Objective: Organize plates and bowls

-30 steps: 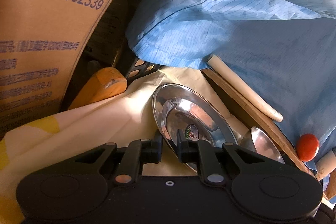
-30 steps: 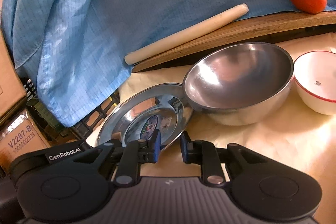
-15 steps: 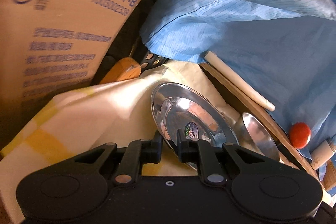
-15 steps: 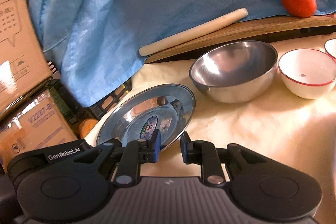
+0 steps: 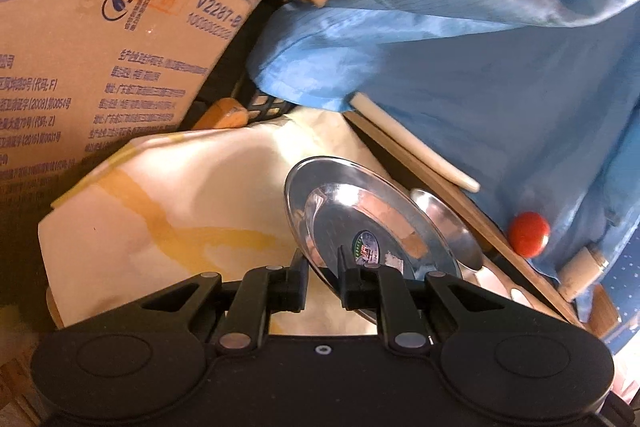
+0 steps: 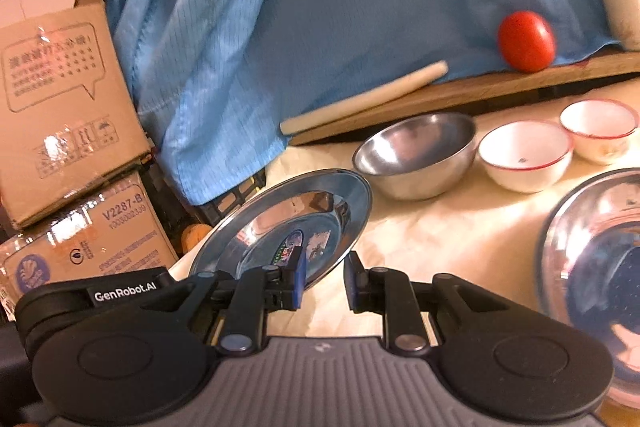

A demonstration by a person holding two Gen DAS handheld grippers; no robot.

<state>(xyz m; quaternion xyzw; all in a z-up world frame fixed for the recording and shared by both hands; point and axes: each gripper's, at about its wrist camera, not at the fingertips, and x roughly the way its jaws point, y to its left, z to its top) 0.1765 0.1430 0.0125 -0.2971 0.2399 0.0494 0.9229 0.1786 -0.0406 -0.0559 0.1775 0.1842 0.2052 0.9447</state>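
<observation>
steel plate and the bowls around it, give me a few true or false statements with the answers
1. Both grippers are shut on the steel plate. True: the left gripper and the right gripper each pinch its rim.
2. The plate lies flat on the cloth. False: it is tilted, with its far edge raised.
3. Two white bowls with red rims, one and the other, sit to the right of the steel bowl. True.
4. The tomato is inside the steel bowl. False: it rests on the wooden board behind the bowl.
5. The steel bowl holds food. False: it looks empty.
</observation>
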